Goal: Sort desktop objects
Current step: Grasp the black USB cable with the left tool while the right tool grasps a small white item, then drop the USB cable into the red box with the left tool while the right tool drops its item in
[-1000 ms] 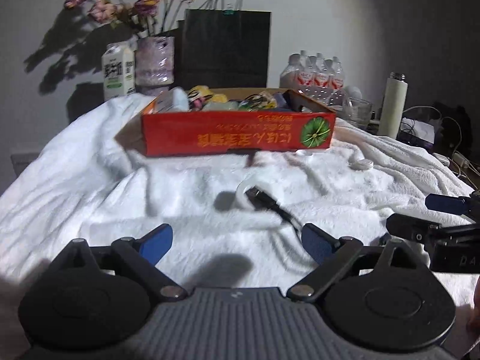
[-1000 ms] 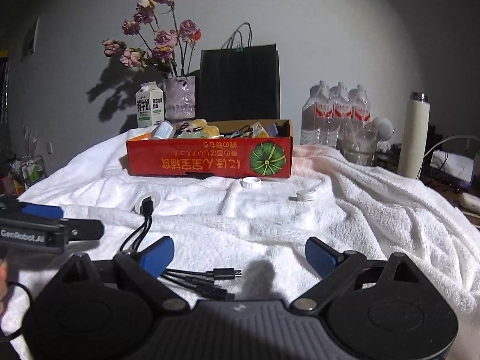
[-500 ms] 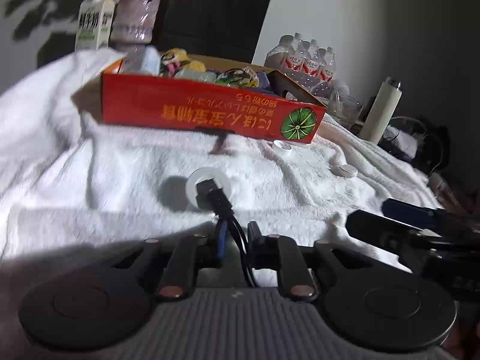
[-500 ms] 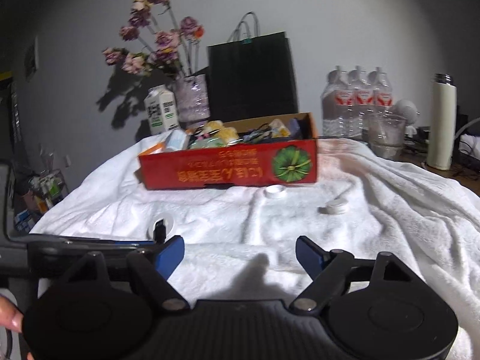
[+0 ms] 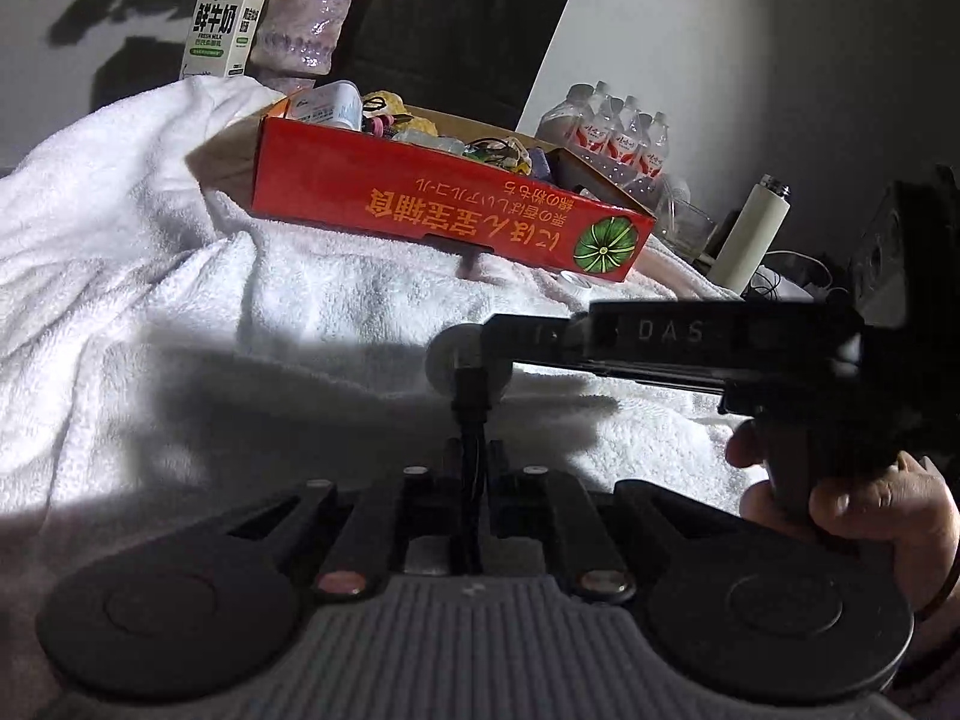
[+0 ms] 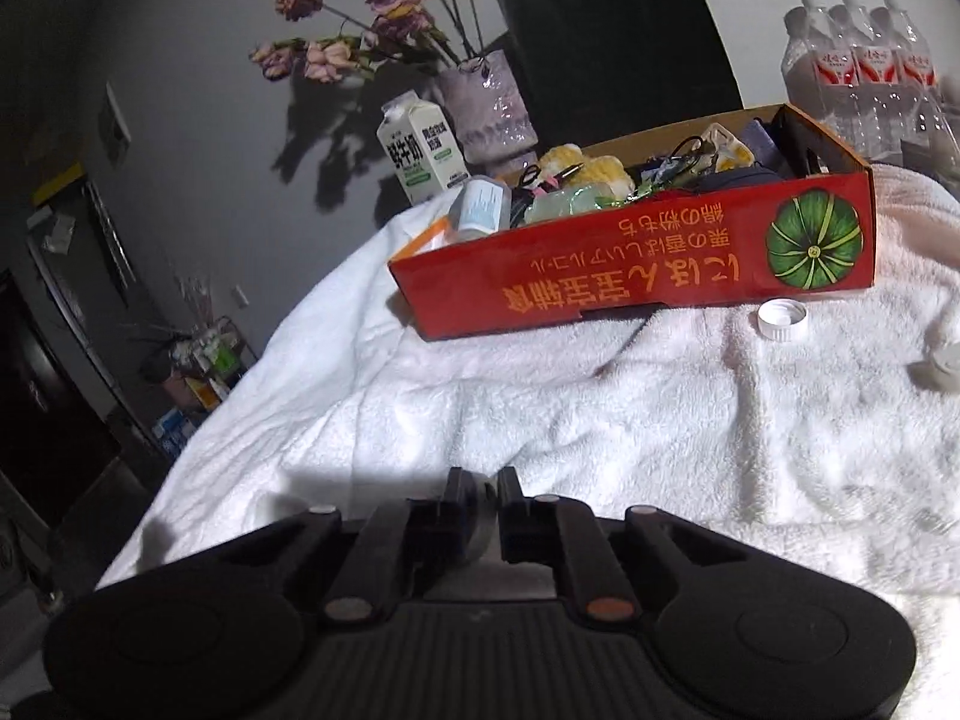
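A black cable lies on the white towel, its plug resting on a small white ring. My left gripper is shut on the cable just behind the plug. My right gripper reaches in from the right, held by a hand, with its tips over the ring. In the right wrist view the right gripper is closing, and the pale ring sits between its jaws. The red cardboard box full of small items stands behind.
Two white bottle caps lie on the towel in front of the box. Behind it stand a milk carton, a vase, a black paper bag, water bottles and a white flask.
The left gripper moved forward and closed on the cable. The right gripper swung left across the towel to the ring, and its jaws went from wide apart to nearly together.
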`<state>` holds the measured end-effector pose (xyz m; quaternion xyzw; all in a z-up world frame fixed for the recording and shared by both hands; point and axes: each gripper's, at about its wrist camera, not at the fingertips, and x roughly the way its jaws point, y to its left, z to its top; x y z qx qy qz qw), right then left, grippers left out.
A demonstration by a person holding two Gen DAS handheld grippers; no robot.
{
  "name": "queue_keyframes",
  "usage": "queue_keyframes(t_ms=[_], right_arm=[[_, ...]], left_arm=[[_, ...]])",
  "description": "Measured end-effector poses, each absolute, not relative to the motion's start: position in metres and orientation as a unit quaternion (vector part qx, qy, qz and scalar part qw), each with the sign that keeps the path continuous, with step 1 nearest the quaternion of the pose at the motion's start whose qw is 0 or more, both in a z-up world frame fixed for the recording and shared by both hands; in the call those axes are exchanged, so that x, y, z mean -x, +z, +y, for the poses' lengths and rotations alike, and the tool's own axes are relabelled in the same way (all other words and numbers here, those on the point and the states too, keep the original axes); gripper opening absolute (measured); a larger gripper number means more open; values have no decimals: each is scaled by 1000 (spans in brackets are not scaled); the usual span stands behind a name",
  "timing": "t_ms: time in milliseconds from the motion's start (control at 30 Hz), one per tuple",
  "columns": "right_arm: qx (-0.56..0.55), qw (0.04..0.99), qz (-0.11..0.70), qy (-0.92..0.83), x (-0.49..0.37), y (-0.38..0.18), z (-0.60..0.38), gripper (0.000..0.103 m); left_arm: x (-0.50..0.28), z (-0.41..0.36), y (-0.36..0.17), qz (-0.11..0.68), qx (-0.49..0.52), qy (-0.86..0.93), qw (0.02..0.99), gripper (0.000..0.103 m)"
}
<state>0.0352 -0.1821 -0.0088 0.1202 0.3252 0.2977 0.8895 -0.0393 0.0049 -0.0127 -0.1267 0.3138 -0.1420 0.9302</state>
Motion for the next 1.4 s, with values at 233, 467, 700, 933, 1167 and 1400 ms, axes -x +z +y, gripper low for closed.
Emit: queue_keyframes(t_ms=[233,467,700,933,1167,1400], right_arm=[[60,953,219,200,13,13,-164,0],[-10,940,255,226,4,15,-199,11],[-149,883,343,284,-44,-18,-204,32],[-173,890,317,278,-35,-13,-203,9],[-36,966,194,167,27,28,-216,9],[-51,963,176,197,12,80,-248,9]], left_arm=[[42,-2,-12,313,105,-132,934,8],[32,-11,-11,326,73,-150,931,19],[25,-9,-13,325,97,-145,929,9],[45,3,-4,302,108,-124,939,8],[68,19,26,268,109,-116,950,8],[7,35,106,257,95,-164,948,8]])
